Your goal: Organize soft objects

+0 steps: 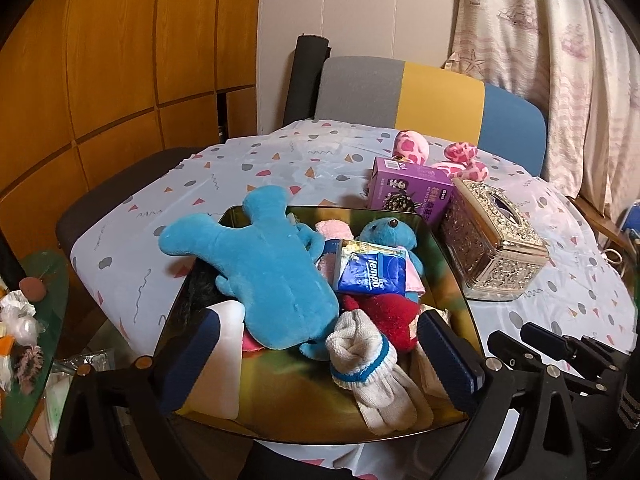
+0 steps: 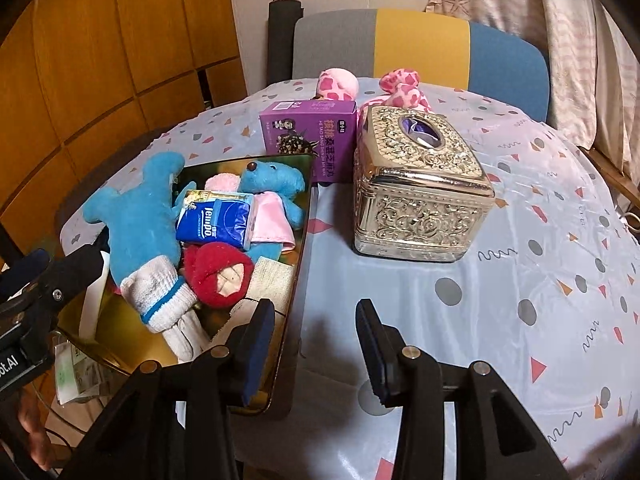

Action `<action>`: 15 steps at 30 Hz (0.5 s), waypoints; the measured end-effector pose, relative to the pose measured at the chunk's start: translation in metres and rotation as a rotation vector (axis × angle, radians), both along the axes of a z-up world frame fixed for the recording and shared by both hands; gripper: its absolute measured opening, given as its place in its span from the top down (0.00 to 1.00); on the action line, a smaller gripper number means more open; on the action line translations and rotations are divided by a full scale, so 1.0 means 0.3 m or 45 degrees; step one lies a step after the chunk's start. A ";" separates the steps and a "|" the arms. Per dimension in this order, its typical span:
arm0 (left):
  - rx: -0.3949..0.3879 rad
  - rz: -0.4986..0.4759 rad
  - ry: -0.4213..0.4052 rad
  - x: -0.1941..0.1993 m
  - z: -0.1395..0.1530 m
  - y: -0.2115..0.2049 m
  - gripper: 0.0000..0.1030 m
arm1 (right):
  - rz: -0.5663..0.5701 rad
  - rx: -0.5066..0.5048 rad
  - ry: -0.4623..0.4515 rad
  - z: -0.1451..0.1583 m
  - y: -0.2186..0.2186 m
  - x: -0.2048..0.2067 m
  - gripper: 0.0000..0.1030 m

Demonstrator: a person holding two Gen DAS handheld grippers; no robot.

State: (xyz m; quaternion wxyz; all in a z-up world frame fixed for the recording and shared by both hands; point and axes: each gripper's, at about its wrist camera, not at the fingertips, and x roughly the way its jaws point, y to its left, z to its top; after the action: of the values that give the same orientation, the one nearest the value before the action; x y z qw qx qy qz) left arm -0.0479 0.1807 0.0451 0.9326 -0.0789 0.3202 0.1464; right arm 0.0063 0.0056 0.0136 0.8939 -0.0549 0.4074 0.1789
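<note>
Tin [image 1: 448, 256] holds fuzzy blue plush [image 1: 272, 264], ribbed knit sock [image 1: 360, 356]; left gripper [image 1: 320, 344] and right gripper [image 2: 316, 344] jaws apart, empty.

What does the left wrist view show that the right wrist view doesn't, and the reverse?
Only the left wrist view: a glass side table with clutter at the far left, and the open left tongs straddling the white sock.

Only the right wrist view: the open right tongs above the tablecloth, and the tissue box's near side.

Both: the tray with the blue plush, Tempo pack and red ball; the purple box; the pink plush.
</note>
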 end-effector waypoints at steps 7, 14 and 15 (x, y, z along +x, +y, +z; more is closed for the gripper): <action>-0.001 0.001 0.003 0.001 -0.002 0.004 0.03 | -0.008 0.005 -0.008 0.003 -0.004 -0.001 0.59; -0.001 0.002 0.008 0.001 -0.005 0.005 0.03 | -0.014 -0.001 -0.026 0.008 -0.007 -0.005 0.59; -0.001 0.002 0.009 0.002 -0.006 0.005 0.03 | -0.013 0.001 -0.026 0.008 -0.007 -0.005 0.59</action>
State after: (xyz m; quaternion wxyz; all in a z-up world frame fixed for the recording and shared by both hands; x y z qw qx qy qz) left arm -0.0473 0.1823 0.0433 0.9313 -0.0791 0.3236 0.1472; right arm 0.0049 0.0035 0.0161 0.8990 -0.0541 0.3984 0.1739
